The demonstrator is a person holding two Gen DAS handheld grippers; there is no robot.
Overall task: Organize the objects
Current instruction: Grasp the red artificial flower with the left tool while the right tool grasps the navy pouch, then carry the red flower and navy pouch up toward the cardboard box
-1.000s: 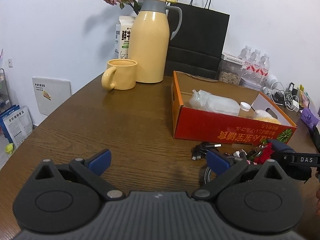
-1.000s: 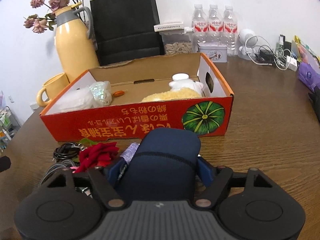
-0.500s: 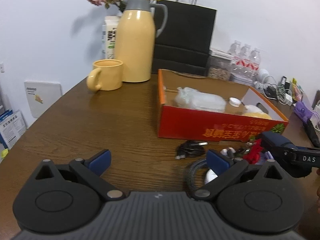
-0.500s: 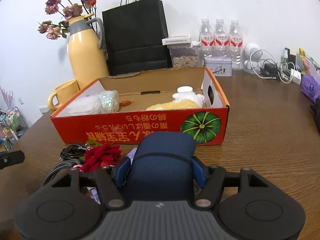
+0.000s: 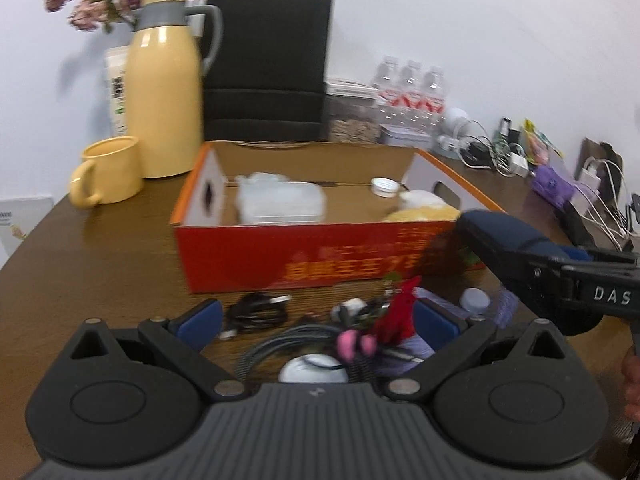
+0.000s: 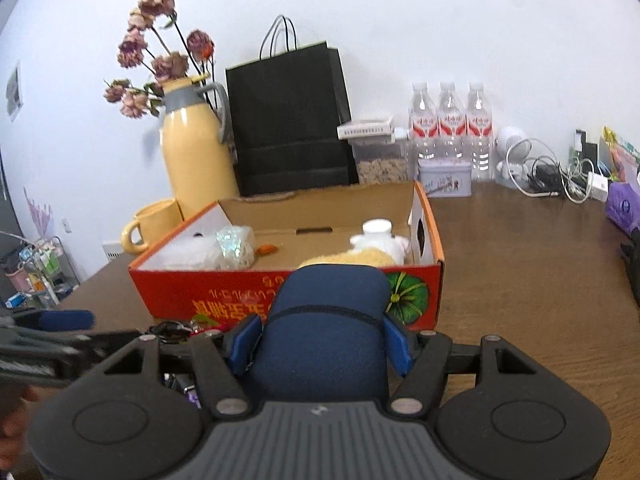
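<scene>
Leftmost on the wooden table (image 5: 100,248) stand a yellow mug (image 5: 110,170) and a tall yellow jug (image 5: 164,96) with dried roses (image 6: 154,40) behind it, then a black paper bag (image 6: 288,120). At centre sits the open orange cardboard box (image 5: 280,256), holding a clear plastic bag (image 5: 280,200) at its left end and a white-capped bottle (image 6: 378,236) beside something yellow and fluffy (image 6: 360,258) at its right. Just before the box, the left gripper (image 5: 316,316) hangs with its blue pads spread wide and nothing between them, over a tangle of black cables (image 5: 256,312), a red fabric flower (image 5: 398,316) and a small white object, possibly an earphone case (image 5: 312,370); the blur makes that uncertain. To the right, the right gripper (image 6: 320,338) has just narrowed its jaws and clamps a dark blue rounded case (image 6: 324,328), held clear of the table in front of the box's near wall. Beyond, three water bottles (image 6: 450,128) and loose chargers (image 6: 548,176) line the wall.
</scene>
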